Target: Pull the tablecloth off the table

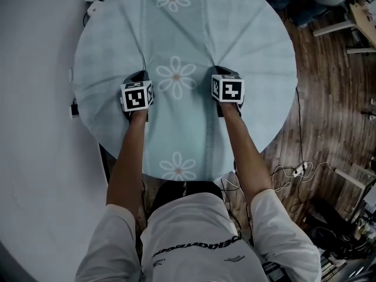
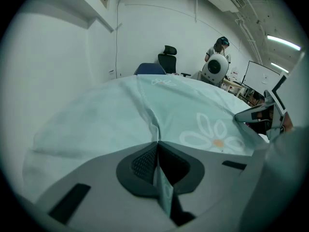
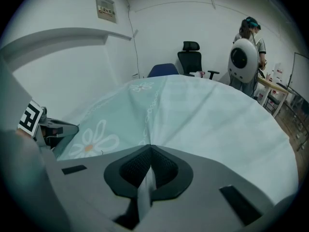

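Left gripper [image 1: 142,73]: jaws closed together on a pinched ridge of the tablecloth [image 1: 176,22]. In the left gripper view a thin fold of pale cloth stands between the pads [image 2: 145,162].
Left pinch point: on the half of the cloth nearer the person, just left of the middle daisy print [image 1: 175,76]. Creases run from it toward the far rim.
Tablecloth position: spread flat over the round table, covering it fully, so the table top itself is not visible. The near hem [image 1: 179,174] hangs just ahead of the person's waist.
Direction from the tongs: the bulk of the cloth lies ahead of and beneath both grippers, and only a short strip lies behind them.
Axis: the row of three daisies runs from the far rim straight to the person. Judged pull line: along this row, toward the body.
Right gripper [image 1: 215,71]: jaws likewise closed, gripping a raised fold of the cloth, seen between the pads [image 3: 166,168] in the right gripper view.
Right pinch point: just right of the middle daisy, level with the left pinch.
Nearer hand: neither. Both stand equally far from the near hem, so an even two-handed draw is indicated.
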### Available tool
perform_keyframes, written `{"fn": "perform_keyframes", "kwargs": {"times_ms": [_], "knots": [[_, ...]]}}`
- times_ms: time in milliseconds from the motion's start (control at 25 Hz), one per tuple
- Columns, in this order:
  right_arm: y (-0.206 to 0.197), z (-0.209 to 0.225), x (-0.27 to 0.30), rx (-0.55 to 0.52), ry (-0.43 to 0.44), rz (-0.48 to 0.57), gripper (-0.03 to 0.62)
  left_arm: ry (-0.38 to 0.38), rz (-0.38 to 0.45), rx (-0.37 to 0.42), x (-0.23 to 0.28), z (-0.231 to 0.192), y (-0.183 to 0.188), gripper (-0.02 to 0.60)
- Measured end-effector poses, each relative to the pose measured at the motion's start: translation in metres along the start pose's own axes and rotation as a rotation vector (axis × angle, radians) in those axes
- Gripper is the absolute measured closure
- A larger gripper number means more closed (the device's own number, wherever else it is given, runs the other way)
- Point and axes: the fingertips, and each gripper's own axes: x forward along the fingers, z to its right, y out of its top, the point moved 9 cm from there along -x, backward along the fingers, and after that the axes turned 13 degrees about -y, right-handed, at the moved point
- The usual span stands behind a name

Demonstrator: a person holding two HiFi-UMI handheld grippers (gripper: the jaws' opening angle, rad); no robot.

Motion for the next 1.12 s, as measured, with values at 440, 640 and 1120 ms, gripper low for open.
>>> {"fn": "perform_keyframes", "kwargs": {"times_ms": [440,640,1120], "knots": [[0.014,-0.002,-0.041,0.046,0.022,0.057,0.562,-0.019,0.070,0.007,-0.045,0.010,0.019,0.568],[-0.012,-0.010,-0.082,0.078,0.028,0.082,0.562,-0.033,0.111,-0.001,-0.087,0.027,-0.005,0.568],[-0.077,-0.024,-0.186,0.139,0.035,0.199,0.562,-0.059,0.209,0.024,-0.183,0.072,-0.066,0.568]]}}
